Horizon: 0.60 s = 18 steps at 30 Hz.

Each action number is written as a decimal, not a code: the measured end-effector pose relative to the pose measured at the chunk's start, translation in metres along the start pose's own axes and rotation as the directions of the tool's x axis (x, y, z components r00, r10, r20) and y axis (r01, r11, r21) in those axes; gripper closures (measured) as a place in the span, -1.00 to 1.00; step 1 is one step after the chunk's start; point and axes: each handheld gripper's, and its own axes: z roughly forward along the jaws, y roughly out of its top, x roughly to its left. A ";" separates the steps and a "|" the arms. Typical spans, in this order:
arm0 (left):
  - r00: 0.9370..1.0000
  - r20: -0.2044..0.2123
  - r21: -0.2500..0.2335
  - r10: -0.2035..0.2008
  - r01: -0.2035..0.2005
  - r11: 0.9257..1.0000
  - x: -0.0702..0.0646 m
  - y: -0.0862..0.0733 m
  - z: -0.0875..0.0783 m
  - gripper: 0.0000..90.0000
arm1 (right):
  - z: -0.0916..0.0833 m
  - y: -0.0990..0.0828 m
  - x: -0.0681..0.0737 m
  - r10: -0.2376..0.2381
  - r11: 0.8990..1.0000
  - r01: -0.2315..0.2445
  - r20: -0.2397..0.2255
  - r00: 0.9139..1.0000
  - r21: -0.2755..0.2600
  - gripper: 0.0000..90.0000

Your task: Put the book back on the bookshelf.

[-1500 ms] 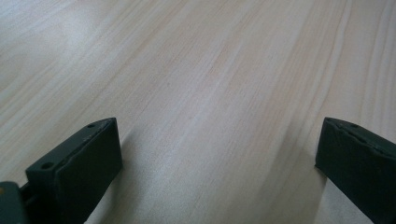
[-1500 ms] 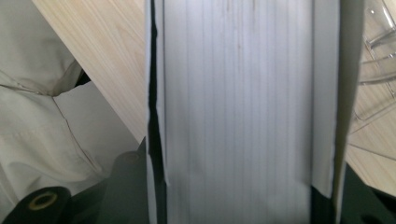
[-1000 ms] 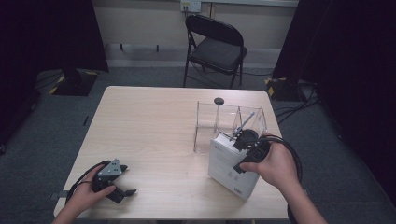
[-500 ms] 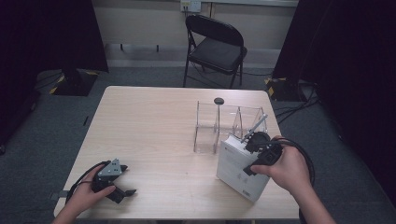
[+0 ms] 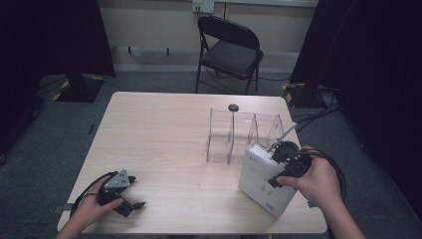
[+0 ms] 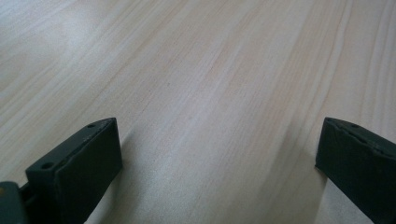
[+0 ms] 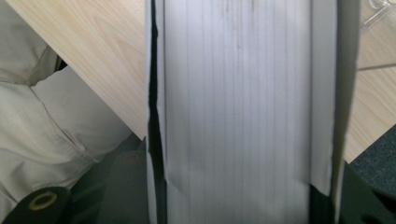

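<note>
Right hand-held gripper [image 5: 284, 155]: clamped on white box [image 5: 263, 179] (beside clear rack [image 5: 244, 134]). Left hand-held gripper [image 5: 130, 203]: spread, resting on desk [image 5: 164, 129].

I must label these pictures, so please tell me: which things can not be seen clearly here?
- White book: cover print too small, high view.
- Right gripper: jaw pads hidden behind the book's page edges, right gripper view.
- Clear divider rack: walls faint, contents unclear, high view.
</note>
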 end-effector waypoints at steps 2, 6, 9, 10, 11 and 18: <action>1.000 0.000 0.000 0.000 0.000 1.000 0.000 0.000 0.000 -1.00 | 0.000 -0.002 -0.002 0.003 1.000 -0.002 0.007 1.000 -0.006 0.16; 1.000 0.000 0.000 0.000 0.000 1.000 0.000 0.000 0.000 -1.00 | -0.001 -0.005 -0.006 0.020 1.000 -0.020 -0.002 1.000 0.000 0.16; 1.000 -0.002 -0.004 -0.001 0.001 1.000 0.000 0.000 0.000 -1.00 | -0.001 -0.008 -0.009 0.031 1.000 -0.031 0.008 0.999 -0.003 0.16; 1.000 -0.002 -0.004 -0.001 0.001 1.000 0.000 0.000 0.000 -1.00 | -0.001 -0.009 -0.010 0.033 0.999 -0.033 0.001 0.999 -0.001 0.16; 1.000 -0.002 -0.004 -0.001 0.001 1.000 0.000 0.000 0.000 -1.00 | -0.001 -0.011 -0.011 0.034 0.999 -0.034 0.006 0.999 -0.006 0.16; 1.000 -0.001 -0.004 -0.001 0.001 1.000 0.000 0.000 0.000 -1.00 | -0.004 -0.019 -0.018 0.055 0.998 -0.055 0.004 0.998 0.003 0.16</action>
